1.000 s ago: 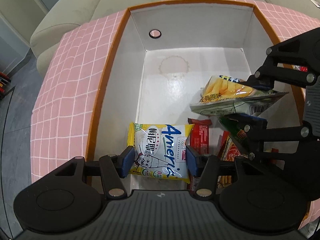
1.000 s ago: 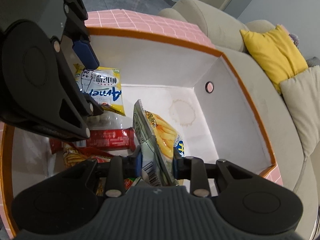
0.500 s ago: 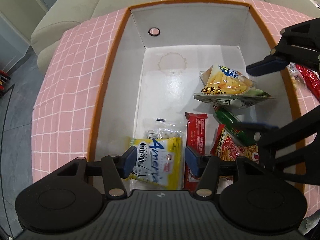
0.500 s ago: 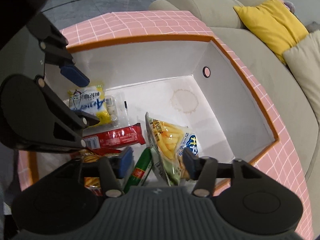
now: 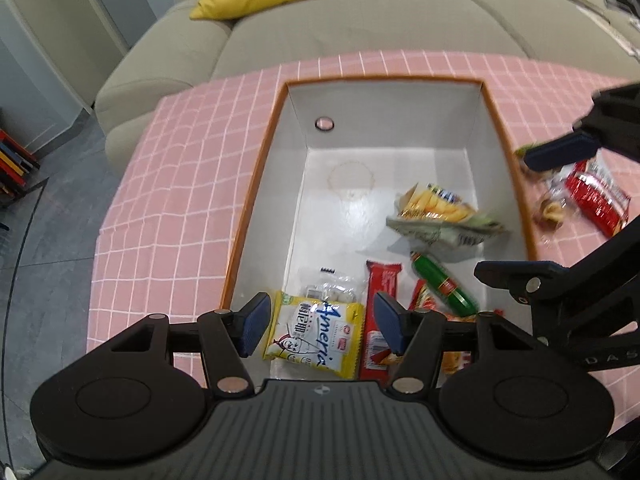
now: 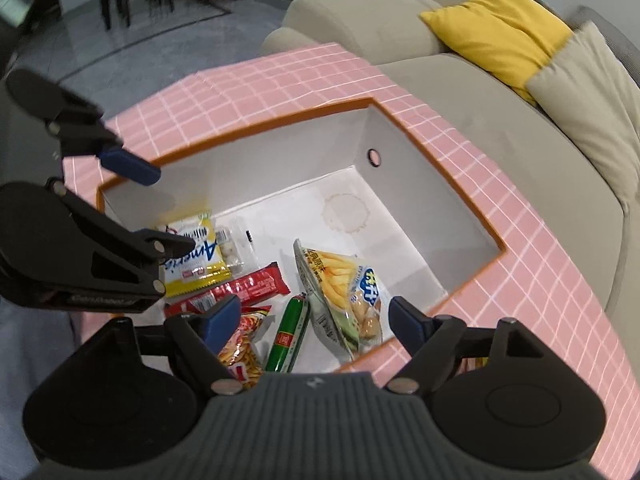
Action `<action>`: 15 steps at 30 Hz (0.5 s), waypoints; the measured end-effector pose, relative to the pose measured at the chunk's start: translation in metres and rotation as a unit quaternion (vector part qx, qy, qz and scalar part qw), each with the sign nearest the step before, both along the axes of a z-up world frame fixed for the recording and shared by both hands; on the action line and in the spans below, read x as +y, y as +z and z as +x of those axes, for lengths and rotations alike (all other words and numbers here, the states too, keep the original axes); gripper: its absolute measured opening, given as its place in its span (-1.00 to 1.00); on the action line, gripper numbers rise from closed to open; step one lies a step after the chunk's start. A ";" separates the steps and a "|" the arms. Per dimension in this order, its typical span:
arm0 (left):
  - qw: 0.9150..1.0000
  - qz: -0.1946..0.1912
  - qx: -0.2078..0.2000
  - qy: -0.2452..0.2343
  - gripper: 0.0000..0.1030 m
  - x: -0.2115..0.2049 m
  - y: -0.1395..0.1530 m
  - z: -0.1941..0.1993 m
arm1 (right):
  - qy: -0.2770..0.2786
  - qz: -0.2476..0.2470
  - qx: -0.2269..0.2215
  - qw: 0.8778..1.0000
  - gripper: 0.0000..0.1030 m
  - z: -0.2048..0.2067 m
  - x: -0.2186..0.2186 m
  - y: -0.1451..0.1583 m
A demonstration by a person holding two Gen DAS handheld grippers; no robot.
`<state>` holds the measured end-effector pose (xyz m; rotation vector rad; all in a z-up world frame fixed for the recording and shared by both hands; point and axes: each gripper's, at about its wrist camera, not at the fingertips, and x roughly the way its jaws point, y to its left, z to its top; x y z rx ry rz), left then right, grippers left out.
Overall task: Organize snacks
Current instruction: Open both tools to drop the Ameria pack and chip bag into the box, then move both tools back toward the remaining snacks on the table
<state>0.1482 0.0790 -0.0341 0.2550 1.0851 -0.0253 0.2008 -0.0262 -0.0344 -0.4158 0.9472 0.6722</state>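
Note:
A white box with an orange rim (image 5: 256, 184) (image 6: 460, 168) stands on the pink checked tablecloth. In it lie a yellow Ameri packet (image 5: 316, 334) (image 6: 192, 256), a red bar (image 5: 382, 300) (image 6: 248, 286), a green sausage (image 5: 444, 286) (image 6: 290, 334), a fries bag (image 5: 440, 216) (image 6: 344, 292) and a red-orange snack bag (image 6: 244, 352). My left gripper (image 5: 320, 322) is open and empty above the yellow packet. My right gripper (image 6: 316, 318) is open and empty above the sausage and fries bag.
Outside the box, on the cloth to the right, lie a red packet (image 5: 596, 200) and a small clear-wrapped snack (image 5: 554, 210). A beige sofa (image 5: 360, 24) with a yellow cushion (image 6: 496, 16) stands behind the table.
The right gripper let go of the fries bag, which now lies in the box. The left gripper released the yellow packet. Both grippers have risen and pulled back.

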 end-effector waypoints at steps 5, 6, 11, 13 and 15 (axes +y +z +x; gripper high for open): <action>1.000 -0.009 -0.028 0.011 0.35 -0.011 0.018 -0.013 | -0.039 0.037 0.006 0.999 0.57 -0.012 -0.022 0.015; 0.999 -0.010 -0.033 0.013 0.35 -0.013 0.021 -0.016 | -0.047 0.043 0.007 0.998 0.58 -0.014 -0.026 0.018; 0.998 -0.024 -0.060 0.019 0.35 -0.027 0.037 -0.031 | -0.085 0.072 0.004 0.994 0.59 -0.033 -0.052 0.027; 0.997 -0.034 -0.071 0.020 0.36 -0.035 0.044 -0.038 | -0.097 0.083 0.002 0.992 0.61 -0.041 -0.062 0.030; 0.995 -0.046 -0.081 0.019 0.36 -0.044 0.049 -0.045 | -0.112 0.094 -0.002 0.989 0.61 -0.049 -0.074 0.031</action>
